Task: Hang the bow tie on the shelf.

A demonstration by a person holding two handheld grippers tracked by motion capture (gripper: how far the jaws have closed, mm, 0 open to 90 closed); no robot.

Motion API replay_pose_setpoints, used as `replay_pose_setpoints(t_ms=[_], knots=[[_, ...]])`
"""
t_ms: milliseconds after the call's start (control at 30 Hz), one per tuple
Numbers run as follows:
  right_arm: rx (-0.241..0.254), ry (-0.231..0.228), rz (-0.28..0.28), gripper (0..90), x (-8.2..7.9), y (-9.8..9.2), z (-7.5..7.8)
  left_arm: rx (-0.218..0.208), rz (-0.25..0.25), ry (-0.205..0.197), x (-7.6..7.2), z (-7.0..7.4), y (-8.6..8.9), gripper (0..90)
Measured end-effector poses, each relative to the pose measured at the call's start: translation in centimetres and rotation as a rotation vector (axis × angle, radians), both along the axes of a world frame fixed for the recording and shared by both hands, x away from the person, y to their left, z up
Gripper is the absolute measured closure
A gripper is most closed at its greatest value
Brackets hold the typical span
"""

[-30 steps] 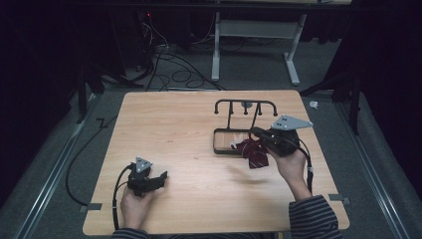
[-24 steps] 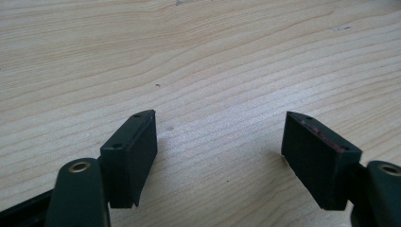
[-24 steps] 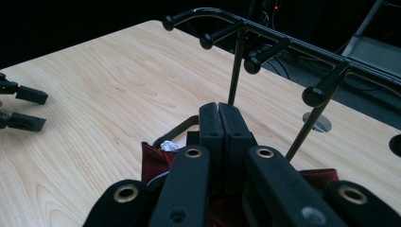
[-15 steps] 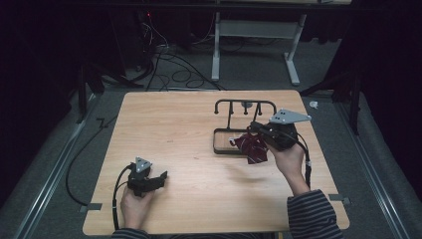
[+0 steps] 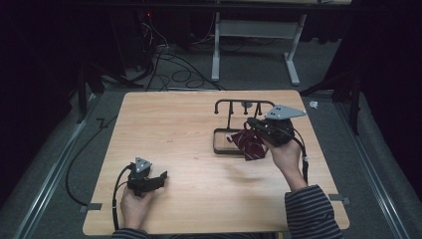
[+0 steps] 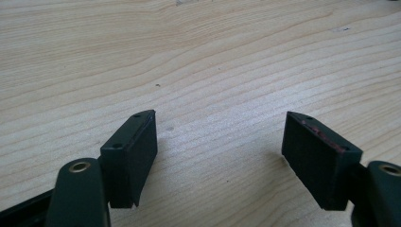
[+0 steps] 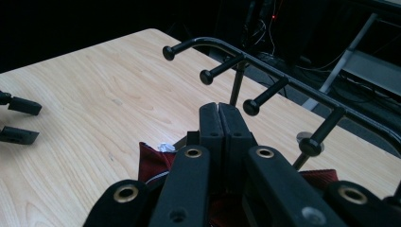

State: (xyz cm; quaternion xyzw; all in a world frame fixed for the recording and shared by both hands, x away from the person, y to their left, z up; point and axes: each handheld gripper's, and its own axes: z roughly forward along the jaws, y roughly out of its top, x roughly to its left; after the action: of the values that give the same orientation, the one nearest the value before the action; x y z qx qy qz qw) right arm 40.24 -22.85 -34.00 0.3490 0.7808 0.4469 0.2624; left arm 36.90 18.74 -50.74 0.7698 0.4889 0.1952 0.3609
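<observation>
On the light wooden table (image 5: 189, 134) we see the left gripper (image 5: 160, 177) resting near the front edge with its 2 jaws spread apart on nothing, while the right gripper (image 5: 250, 122), jaws pressed together, holds a dark red patterned cloth (image 5: 247, 143) over the black metal peg rack (image 5: 238, 105).

table (image 5: 189, 129): rack (image 5: 234, 127) stands right of centre, toward the far edge | cloth (image 5: 249, 143) hangs over the rack's base, near side, at the right gripper (image 5: 255, 124) | left gripper (image 5: 160, 177) sits on the near-left, well apart from the rack | floor behind table: cables (image 5: 169, 64), desk frame (image 5: 254, 35)
</observation>
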Motion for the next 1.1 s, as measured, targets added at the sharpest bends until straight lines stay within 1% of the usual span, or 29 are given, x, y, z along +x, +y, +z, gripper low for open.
replay_pose_setpoints(t_ms=[133,367,633,700,1100], knots=[[-0.006,-0.005,0.003,90.0,0.3,0.3,0.4,-0.002,0.000,0.001,0.0,0.0,0.0,27.9],[-0.001,-0.013,0.002,90.0,1.0,0.8,1.0,-0.004,-0.001,0.003,0.0,0.0,0.0,27.8],[-0.009,-0.020,-0.007,90.0,2.0,1.3,1.3,-0.005,-0.001,0.003,0.0,0.0,0.1,27.7],[-0.010,-0.012,-0.013,90.0,2.2,1.4,1.4,-0.005,-0.001,0.003,0.0,0.0,0.1,27.7],[-0.007,-0.015,-0.065,90.0,3.6,0.7,1.5,-0.005,-0.001,0.003,0.0,0.0,0.1,27.6]])
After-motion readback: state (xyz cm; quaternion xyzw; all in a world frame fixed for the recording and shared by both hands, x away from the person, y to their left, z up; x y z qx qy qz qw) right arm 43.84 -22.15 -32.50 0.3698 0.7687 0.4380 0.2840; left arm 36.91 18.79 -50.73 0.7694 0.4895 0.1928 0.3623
